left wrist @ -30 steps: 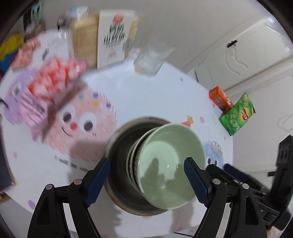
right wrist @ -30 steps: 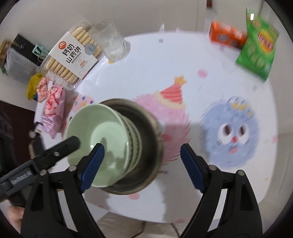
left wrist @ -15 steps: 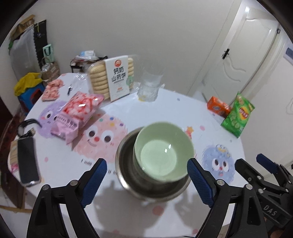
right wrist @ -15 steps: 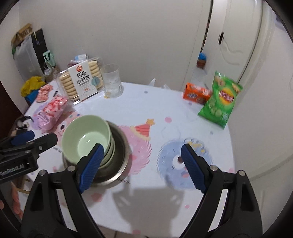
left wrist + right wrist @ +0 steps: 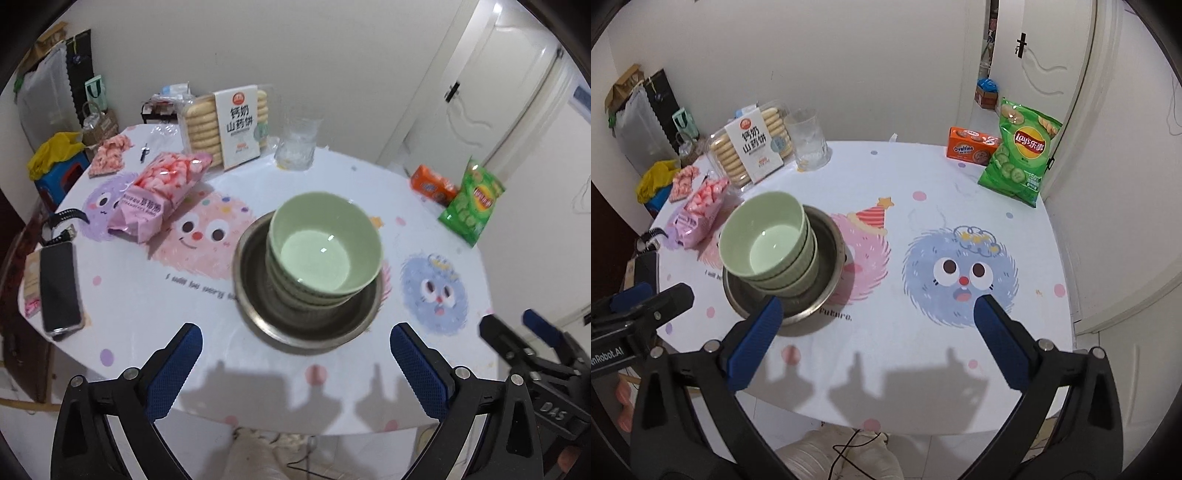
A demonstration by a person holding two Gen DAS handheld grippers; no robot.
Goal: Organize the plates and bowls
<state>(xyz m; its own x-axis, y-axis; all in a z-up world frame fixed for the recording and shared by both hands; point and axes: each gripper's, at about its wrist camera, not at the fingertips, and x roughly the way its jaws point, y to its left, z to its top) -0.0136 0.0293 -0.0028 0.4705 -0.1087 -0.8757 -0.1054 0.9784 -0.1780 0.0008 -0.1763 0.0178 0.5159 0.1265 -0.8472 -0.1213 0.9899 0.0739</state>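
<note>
A stack of pale green bowls (image 5: pixel 325 251) sits nested inside a wide metal bowl (image 5: pixel 258 306) on the round cartoon-print table (image 5: pixel 147 314). My left gripper (image 5: pixel 295 336) hovers above the table's near edge, short of the metal bowl. Its jaws are opening and nothing is between them. In the right wrist view the green bowls (image 5: pixel 764 240) and metal bowl (image 5: pixel 831 251) lie at the left. My right gripper (image 5: pixel 879 301) hangs over the table's near part, its jaws opening, with only the metal bowl's edge below its left finger and nothing gripped.
A biscuit box (image 5: pixel 236 125) and a glass (image 5: pixel 295 144) stand at the back. A pink snack bag (image 5: pixel 159 195) and a phone (image 5: pixel 59 288) lie at the left. Green chips (image 5: pixel 1019 151) and an orange box (image 5: pixel 971 147) sit at the far right, by a white door (image 5: pixel 1045 66).
Both grippers have drawn back and up from the bowls, and their jaws have widened. The top green bowl, tilted a second ago, now rests level on the stack.
</note>
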